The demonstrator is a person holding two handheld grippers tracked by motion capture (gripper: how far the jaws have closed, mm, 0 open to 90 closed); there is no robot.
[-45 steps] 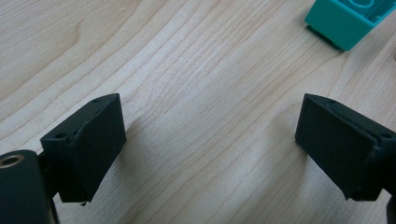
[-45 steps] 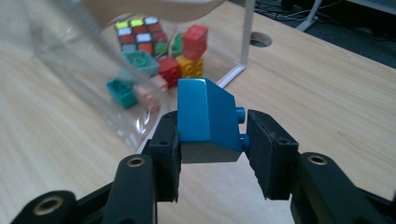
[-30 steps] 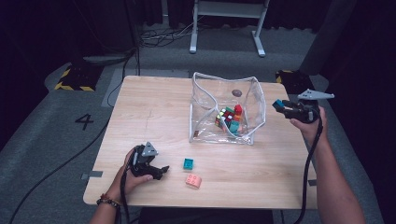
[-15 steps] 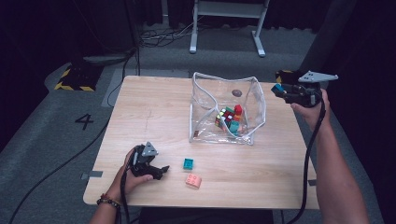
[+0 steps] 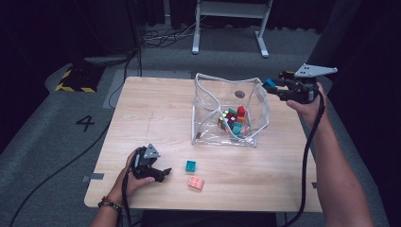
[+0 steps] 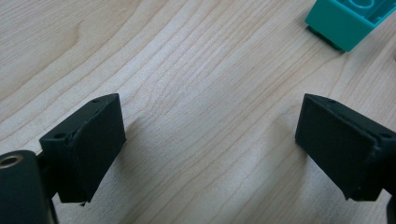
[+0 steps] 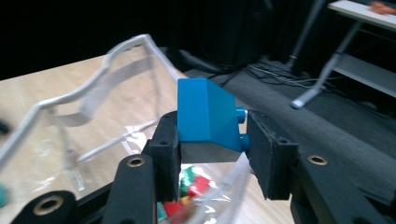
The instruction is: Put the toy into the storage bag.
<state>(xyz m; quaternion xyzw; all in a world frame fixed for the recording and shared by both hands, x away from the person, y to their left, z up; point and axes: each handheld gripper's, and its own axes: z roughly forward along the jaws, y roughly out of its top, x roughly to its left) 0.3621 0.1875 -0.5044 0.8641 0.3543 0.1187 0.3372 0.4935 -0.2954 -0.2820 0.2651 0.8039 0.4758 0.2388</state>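
My right gripper [image 5: 273, 86] [image 7: 212, 140] is shut on a blue brick [image 7: 207, 117] [image 5: 269, 83], held in the air at the right rim of a clear plastic bag [image 5: 229, 111]. The bag stands open on the table and holds several coloured bricks [image 5: 232, 120]. My left gripper [image 5: 163, 174] [image 6: 210, 140] rests on the wood near the front left, open, with nothing between its jaws. A teal brick [image 5: 190, 165] [image 6: 348, 21] lies just right of it, and a pink brick [image 5: 196, 182] lies a little further right and nearer the front edge.
The light wooden table [image 5: 156, 118] stands on grey floor. A white metal frame [image 5: 229, 23] stands behind it. Cables [image 5: 307, 156] trail from each gripper. Yellow-black tape [image 5: 73, 80] marks the floor at the left.
My right gripper has risen with the blue brick and now sits above the bag's right rim. The left gripper and the loose bricks have stayed put.
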